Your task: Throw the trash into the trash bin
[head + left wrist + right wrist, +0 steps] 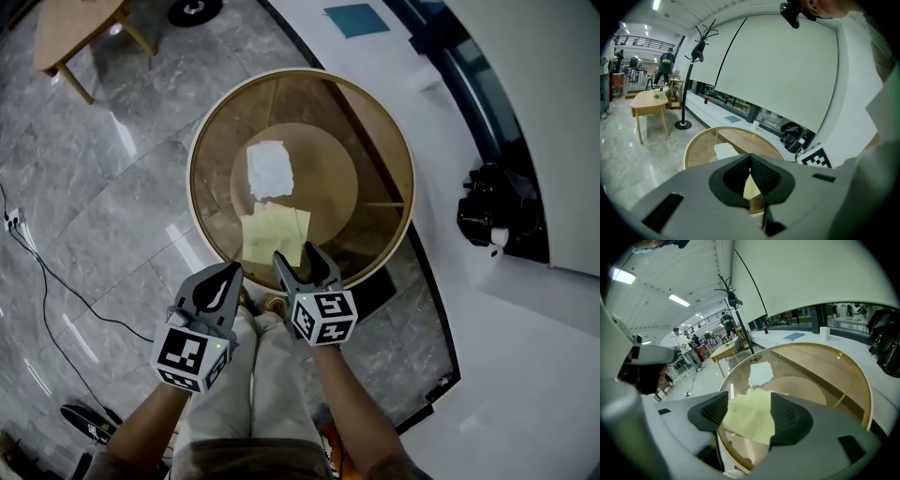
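Yellow paper [274,232], one sheet, lies on the glass table [375,141] between the right gripper's [298,259] wide-apart jaws, unclamped; one white paper [269,170] beyond; left gripper's [232,272] jaws together.

Paper sheets [274,236] on round glass table [214,141], near front rim; crumpled paper [269,170] just behind them. Wooden table [80,28] far left, bag [487,202] right.

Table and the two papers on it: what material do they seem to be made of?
Table: glossy clear glass top, since the lower shelf shows through; the rim looks like pale wood. Yellow sheet: thin matte paper, creased. White piece: wrinkled paper or tissue; I cannot tell which.
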{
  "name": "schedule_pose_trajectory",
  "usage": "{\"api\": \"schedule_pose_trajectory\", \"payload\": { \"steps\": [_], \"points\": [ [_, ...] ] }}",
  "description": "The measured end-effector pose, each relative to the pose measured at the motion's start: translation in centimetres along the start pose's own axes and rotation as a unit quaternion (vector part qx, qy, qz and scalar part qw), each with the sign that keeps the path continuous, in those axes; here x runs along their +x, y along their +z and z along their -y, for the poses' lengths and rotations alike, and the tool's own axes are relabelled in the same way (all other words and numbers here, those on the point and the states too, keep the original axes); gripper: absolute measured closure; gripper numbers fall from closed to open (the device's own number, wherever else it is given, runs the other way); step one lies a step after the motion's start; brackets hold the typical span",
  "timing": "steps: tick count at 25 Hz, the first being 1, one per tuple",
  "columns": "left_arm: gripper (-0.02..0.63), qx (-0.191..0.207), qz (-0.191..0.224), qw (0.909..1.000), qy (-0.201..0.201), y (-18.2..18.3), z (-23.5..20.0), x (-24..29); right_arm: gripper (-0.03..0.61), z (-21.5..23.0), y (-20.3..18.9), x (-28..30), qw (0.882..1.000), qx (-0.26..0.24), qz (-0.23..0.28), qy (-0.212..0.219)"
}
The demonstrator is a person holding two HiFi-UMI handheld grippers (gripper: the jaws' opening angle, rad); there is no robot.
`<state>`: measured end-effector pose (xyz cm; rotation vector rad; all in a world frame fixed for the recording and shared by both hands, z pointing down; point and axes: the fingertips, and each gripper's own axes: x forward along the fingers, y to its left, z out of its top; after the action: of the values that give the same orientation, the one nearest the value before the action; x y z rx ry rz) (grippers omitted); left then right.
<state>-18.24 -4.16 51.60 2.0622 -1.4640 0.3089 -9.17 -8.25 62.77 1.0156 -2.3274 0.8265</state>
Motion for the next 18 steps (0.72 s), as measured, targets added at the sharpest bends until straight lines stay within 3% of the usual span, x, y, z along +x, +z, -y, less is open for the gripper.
{"api": "schedule_pose_trajectory", "payload": {
  "steps": [11, 18],
  "points": [
    [0.595, -0.003, -0.009, 0.9999, -0.004, -1.0, 0.1, -0.5, 0.273, 3.2, -4.2, 5.6, 0.996, -0.019, -0.065, -0.055],
    [0.595, -0.005, -0.016, 0.9998, -0.009, -1.5, -0.4, -1.0, 0.273, 3.5, -5.2, 6.4, 0.995, -0.012, -0.080, -0.065]
  ]
}}
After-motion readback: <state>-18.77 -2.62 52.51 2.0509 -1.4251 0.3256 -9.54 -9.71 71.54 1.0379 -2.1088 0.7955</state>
